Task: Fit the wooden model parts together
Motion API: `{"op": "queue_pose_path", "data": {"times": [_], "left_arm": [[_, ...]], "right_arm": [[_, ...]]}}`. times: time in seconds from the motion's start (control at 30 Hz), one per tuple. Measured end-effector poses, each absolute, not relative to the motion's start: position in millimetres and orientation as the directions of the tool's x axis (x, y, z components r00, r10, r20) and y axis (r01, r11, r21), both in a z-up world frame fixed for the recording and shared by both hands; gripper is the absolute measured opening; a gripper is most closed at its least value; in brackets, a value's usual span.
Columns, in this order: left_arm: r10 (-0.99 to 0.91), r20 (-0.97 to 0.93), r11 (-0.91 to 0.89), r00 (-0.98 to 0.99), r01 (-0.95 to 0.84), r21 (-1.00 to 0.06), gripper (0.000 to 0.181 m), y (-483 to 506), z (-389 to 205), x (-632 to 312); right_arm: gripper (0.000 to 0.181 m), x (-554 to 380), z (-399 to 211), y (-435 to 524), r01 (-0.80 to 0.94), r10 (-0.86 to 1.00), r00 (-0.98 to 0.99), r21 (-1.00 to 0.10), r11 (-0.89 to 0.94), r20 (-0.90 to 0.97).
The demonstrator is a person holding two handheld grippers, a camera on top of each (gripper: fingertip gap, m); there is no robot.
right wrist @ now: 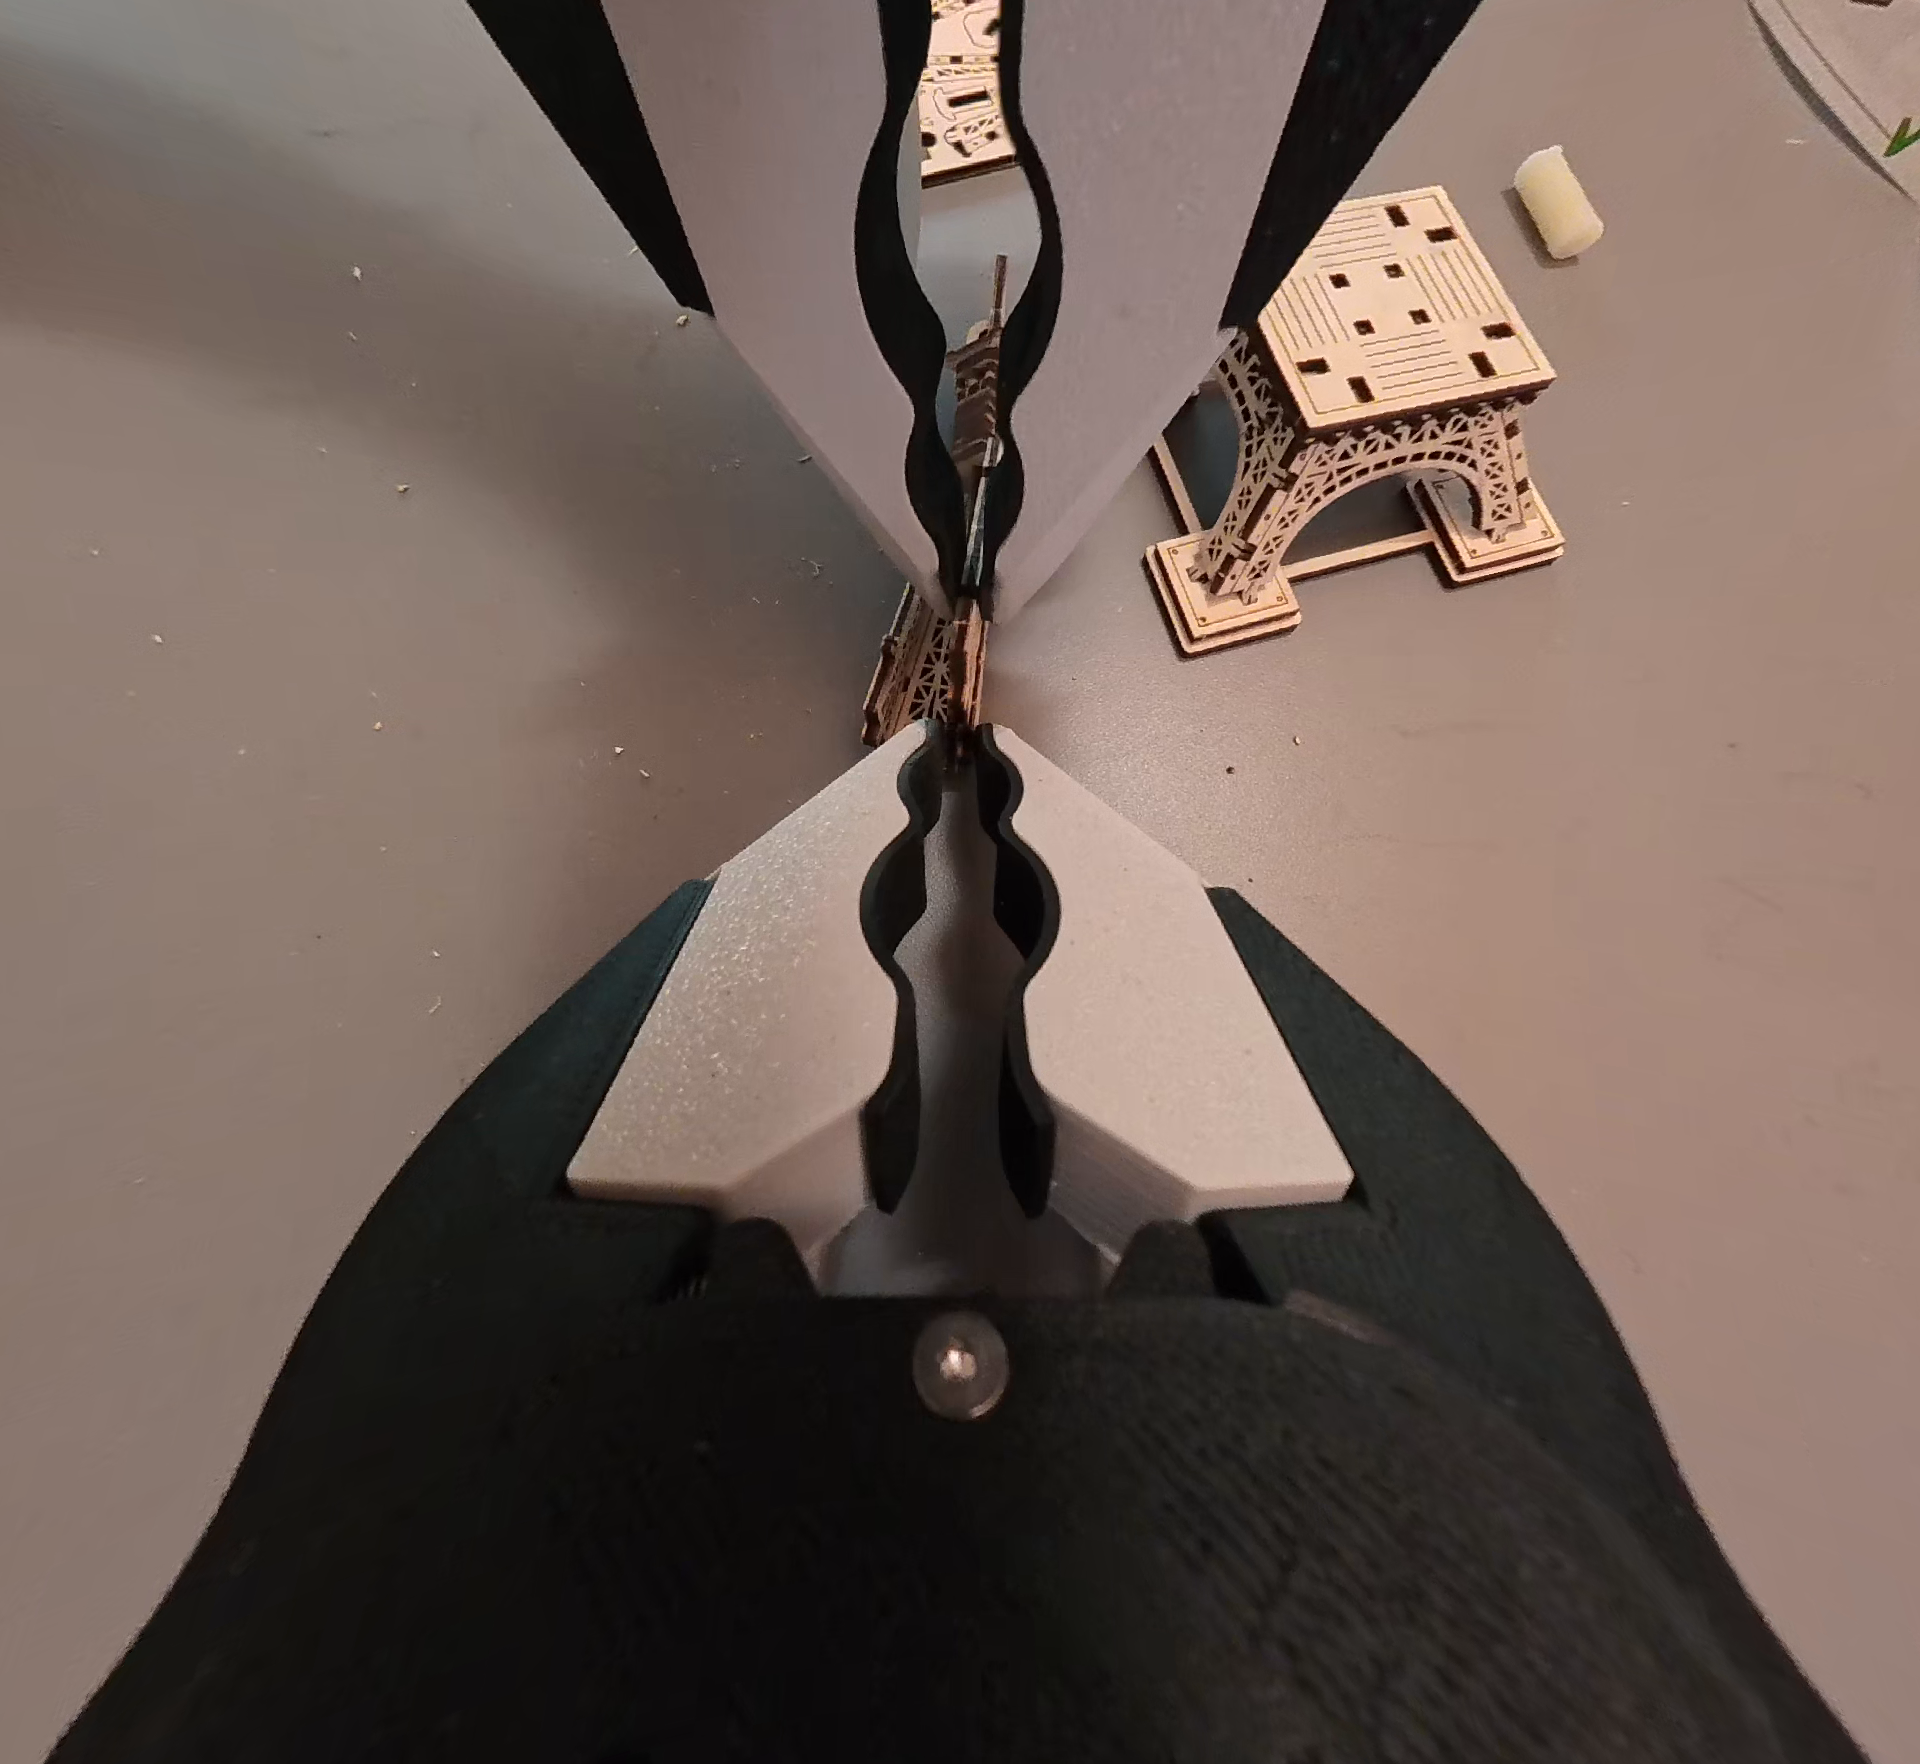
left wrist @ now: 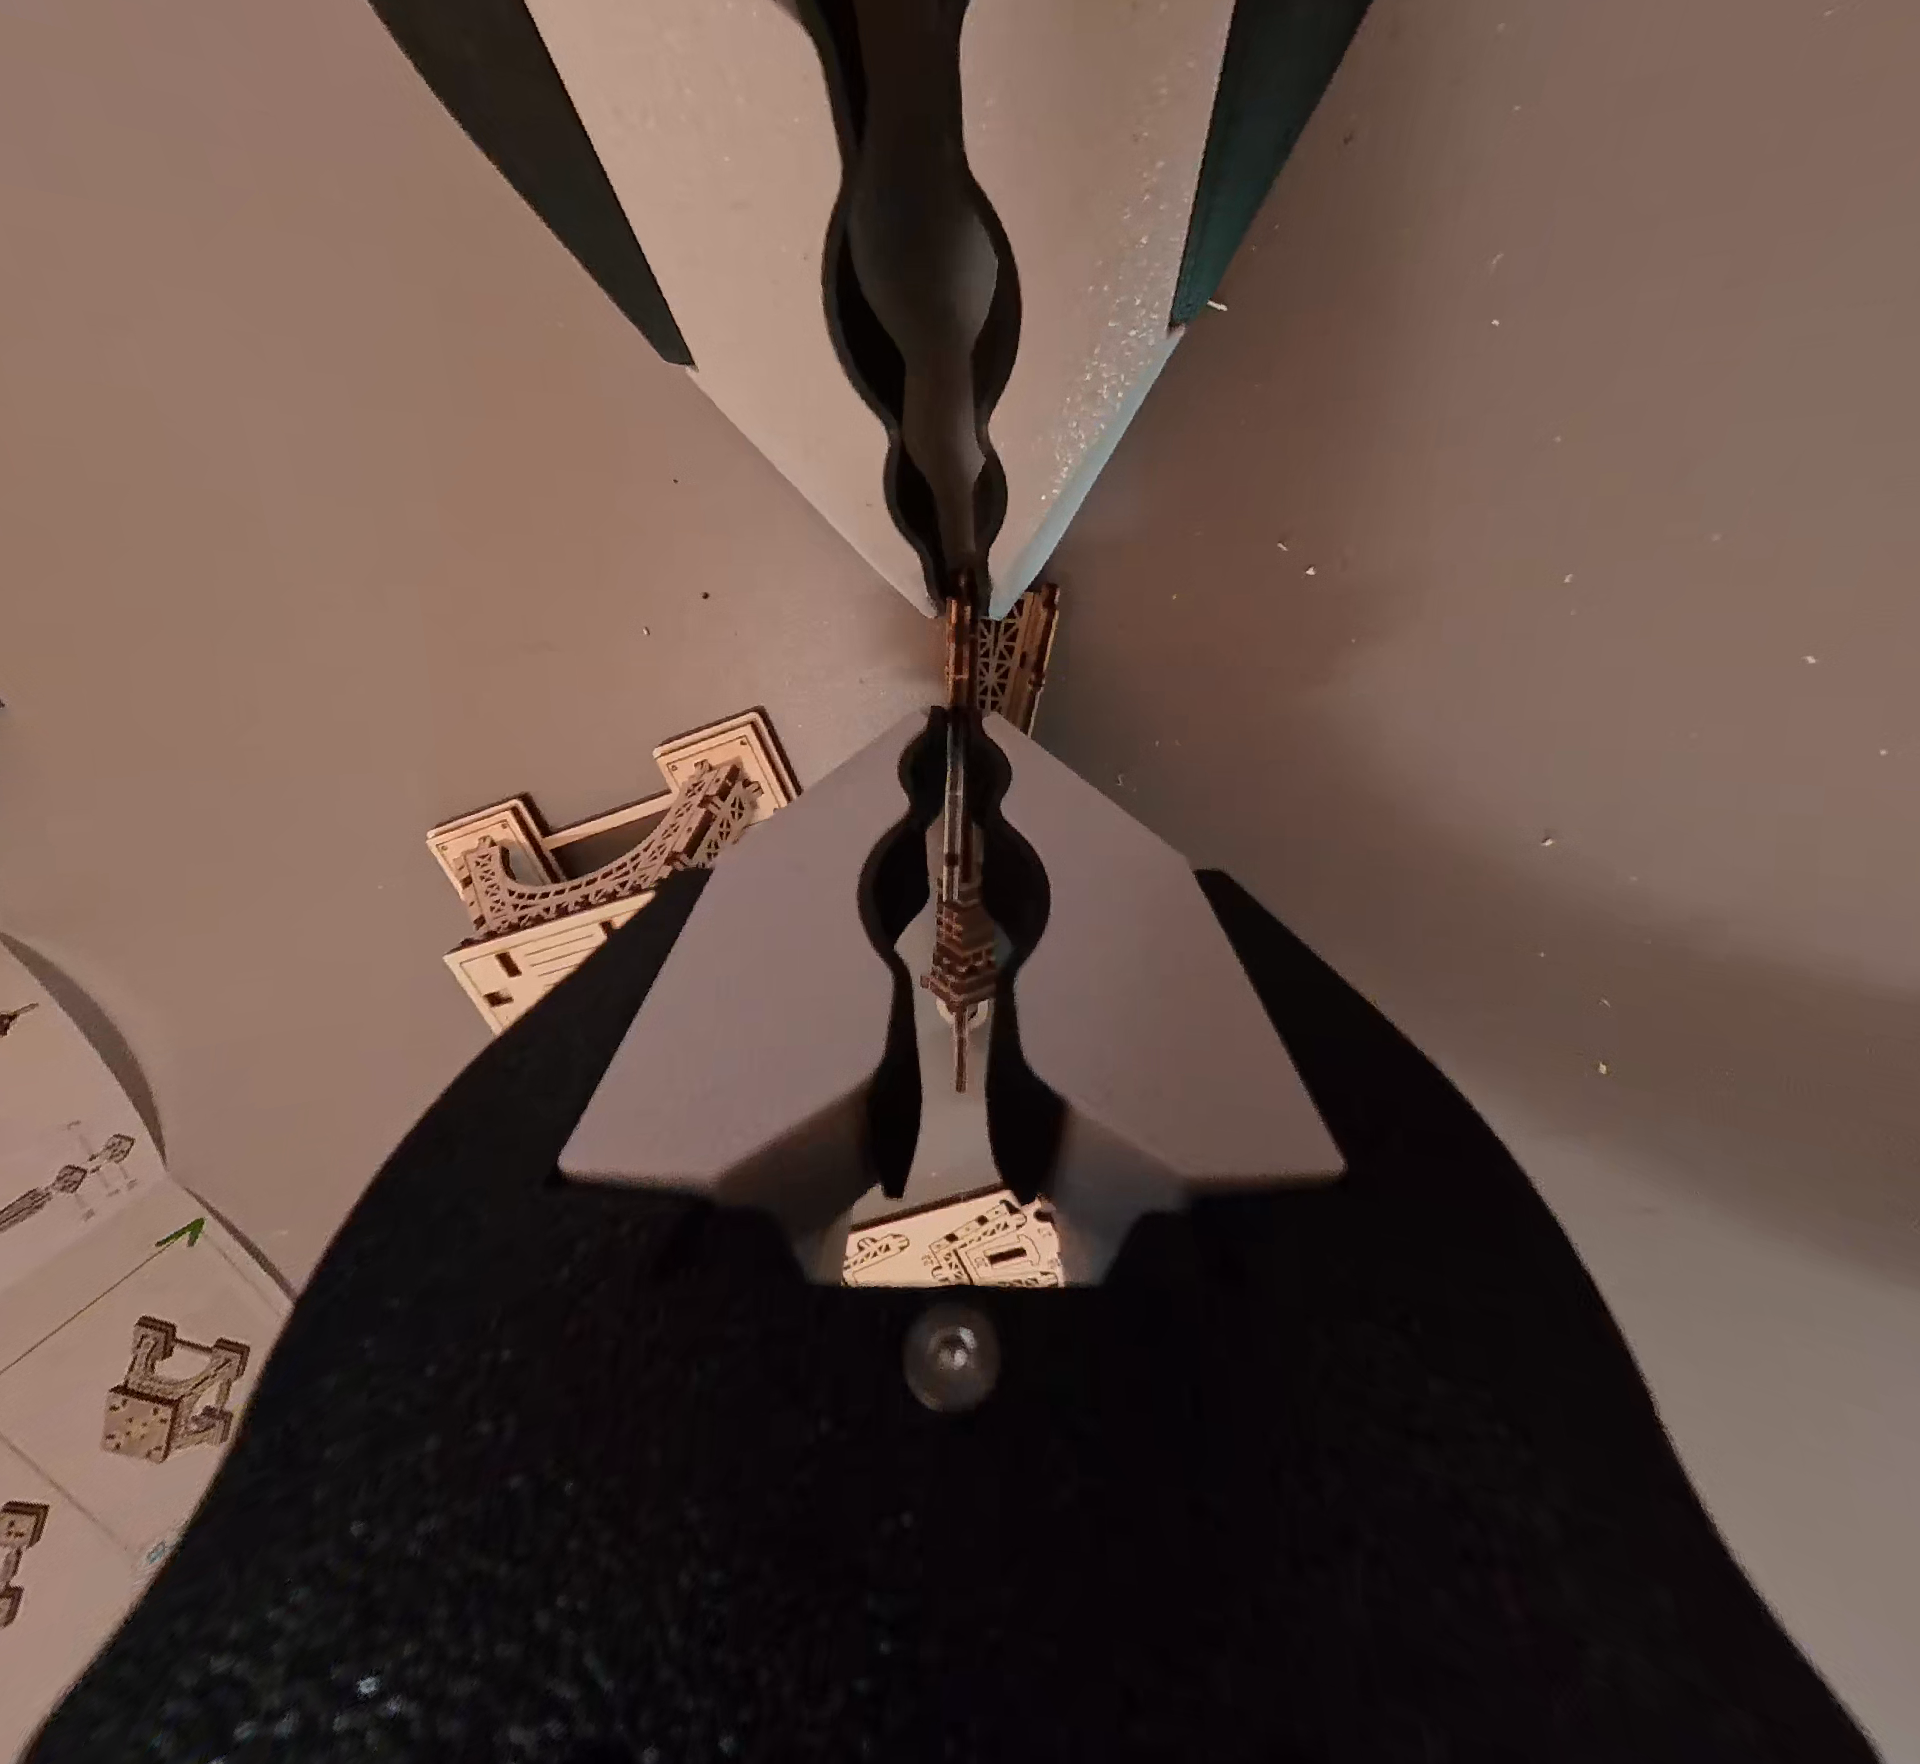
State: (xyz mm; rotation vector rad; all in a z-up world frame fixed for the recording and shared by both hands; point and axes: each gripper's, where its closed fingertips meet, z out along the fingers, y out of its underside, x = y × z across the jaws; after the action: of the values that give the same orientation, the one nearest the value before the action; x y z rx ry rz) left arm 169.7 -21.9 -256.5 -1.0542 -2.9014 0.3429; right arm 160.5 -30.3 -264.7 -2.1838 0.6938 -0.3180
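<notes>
Left gripper (left wrist: 961, 727) and right gripper (right wrist: 961, 743) tip to tip, both clamped on lattice part (right wrist: 935, 665); tower base (right wrist: 1371, 426) near on grey bench (right wrist: 416, 779).

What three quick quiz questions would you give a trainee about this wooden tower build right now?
1. True or false: the right gripper holds the tower base.
2. What lies on the table near that base? A white cylinder, B screwdriver, C cup.
3. Fill in: the left gripper is shut on the ____.
Key: 1 false, it pinches the lattice section; 2 A; 3 spire piece.
</notes>
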Motion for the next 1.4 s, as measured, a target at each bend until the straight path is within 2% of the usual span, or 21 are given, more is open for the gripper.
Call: {"op": "queue_pose_path", "data": {"times": [0.5, 0.7, 0.77, 0.87, 1.13, 1.4], "left_arm": [[0.618, -0.038, 0.757, -0.785, 0.608, -0.239, 0.001, -23.4, -257.6, 169.4], [0.612, -0.067, 0.738, -0.788, 0.6, -0.309, 0.001, -22.2, -257.1, 171.1], [0.577, -0.085, 0.746, -0.812, 0.567, -0.349, 0.014, -21.3, -249.5, 178.4], [0.522, -0.076, 0.755, -0.849, 0.502, -0.422, 0.01, -15.9, -236.3, 187.8], [0.535, -0.032, 0.776, -0.844, 0.506, -0.377, 0.009, 2.2, -255.5, 195.1], [0.564, -0.053, 0.727, -0.824, 0.526, -0.441, 0.001, 0.4, -259.3, 191.0]], "right_arm": [[0.004, 160.9, -264.6, -30.3, -0.373, -0.577, 0.817, -0.764, -0.527, -0.001], [0.004, 162.6, -264.8, -30.0, -0.381, -0.584, 0.812, -0.765, -0.52, -0.008], [0.004, 162.8, -264.7, -29.9, -0.38, -0.584, 0.812, -0.765, -0.521, -0.005], [0.004, 162.8, -264.7, -29.9, -0.375, -0.584, 0.812, -0.765, -0.524, 0.002], [0.004, 163.7, -264.4, -30.5, -0.382, -0.589, 0.808, -0.765, -0.518, -0.005], [0.004, 163.7, -264.4, -30.5, -0.388, -0.59, 0.807, -0.765, -0.514, -0.013]]}}
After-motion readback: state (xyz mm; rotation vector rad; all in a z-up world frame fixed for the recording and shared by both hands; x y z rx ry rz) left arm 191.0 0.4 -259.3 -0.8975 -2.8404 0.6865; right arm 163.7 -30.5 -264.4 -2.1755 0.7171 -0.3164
